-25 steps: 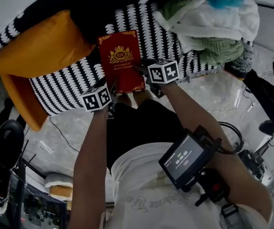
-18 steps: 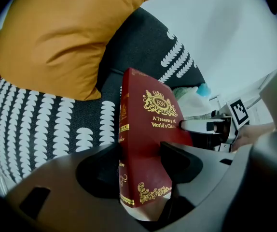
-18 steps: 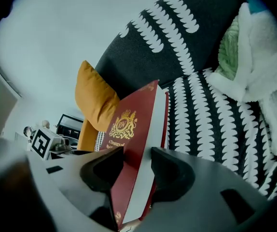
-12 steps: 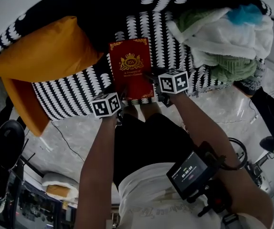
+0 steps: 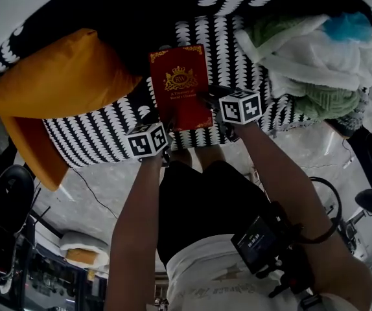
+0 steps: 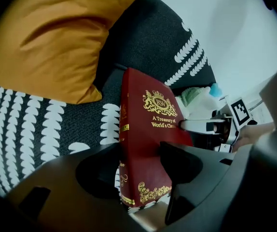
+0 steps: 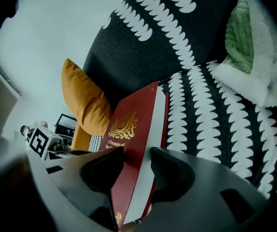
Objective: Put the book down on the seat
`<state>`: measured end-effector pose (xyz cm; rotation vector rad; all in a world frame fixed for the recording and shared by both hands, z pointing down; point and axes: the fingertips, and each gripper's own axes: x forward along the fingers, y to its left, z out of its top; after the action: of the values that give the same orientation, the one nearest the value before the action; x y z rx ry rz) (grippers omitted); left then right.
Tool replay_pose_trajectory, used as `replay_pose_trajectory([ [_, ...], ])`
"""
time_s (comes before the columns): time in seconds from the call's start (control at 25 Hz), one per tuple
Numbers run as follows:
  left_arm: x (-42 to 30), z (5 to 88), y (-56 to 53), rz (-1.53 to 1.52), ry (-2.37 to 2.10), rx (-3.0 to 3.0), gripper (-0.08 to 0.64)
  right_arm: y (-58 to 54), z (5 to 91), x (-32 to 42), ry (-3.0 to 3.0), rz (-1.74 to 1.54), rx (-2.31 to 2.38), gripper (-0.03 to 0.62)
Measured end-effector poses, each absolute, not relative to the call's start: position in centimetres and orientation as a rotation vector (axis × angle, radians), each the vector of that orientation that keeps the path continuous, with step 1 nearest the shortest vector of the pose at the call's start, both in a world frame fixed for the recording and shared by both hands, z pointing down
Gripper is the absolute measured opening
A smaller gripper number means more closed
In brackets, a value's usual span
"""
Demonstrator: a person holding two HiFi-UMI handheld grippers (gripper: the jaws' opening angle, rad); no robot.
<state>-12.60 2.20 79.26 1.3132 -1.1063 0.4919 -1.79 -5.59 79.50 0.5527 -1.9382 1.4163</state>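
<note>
Left tongs and right tongs each pinch the book by its near edge. It hangs over the seat — best to lay it flat, then open both together.

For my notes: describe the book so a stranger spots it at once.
Over the black seat with white scallops, between an orange cushion and a heap of white and green cloth, is a dark red hardback book. It alone bears a gold crest; the left gripper and right gripper clamp its near edge.
</note>
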Motion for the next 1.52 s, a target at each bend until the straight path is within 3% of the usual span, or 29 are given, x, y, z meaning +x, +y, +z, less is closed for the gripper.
replay_pose_trajectory([
  [1.08, -12.5, 83.3, -2.5, 0.603, -1.148, 1.408, 0.278, -10.1, 83.7, -2.0, -1.94, 1.325, 0.586, 0.194],
  [1.2, -12.6, 83.2, -2.3, 0.593, -1.162, 1.399, 0.29, -10.1, 83.6, -1.2, -1.957, 1.277, 0.622, 0.218],
  [1.52, -14.6, 82.2, -0.9, 0.545, -1.216, 1.374, 0.288, -10.9, 82.7, 2.4, -1.991, 1.32, 0.785, 0.199],
])
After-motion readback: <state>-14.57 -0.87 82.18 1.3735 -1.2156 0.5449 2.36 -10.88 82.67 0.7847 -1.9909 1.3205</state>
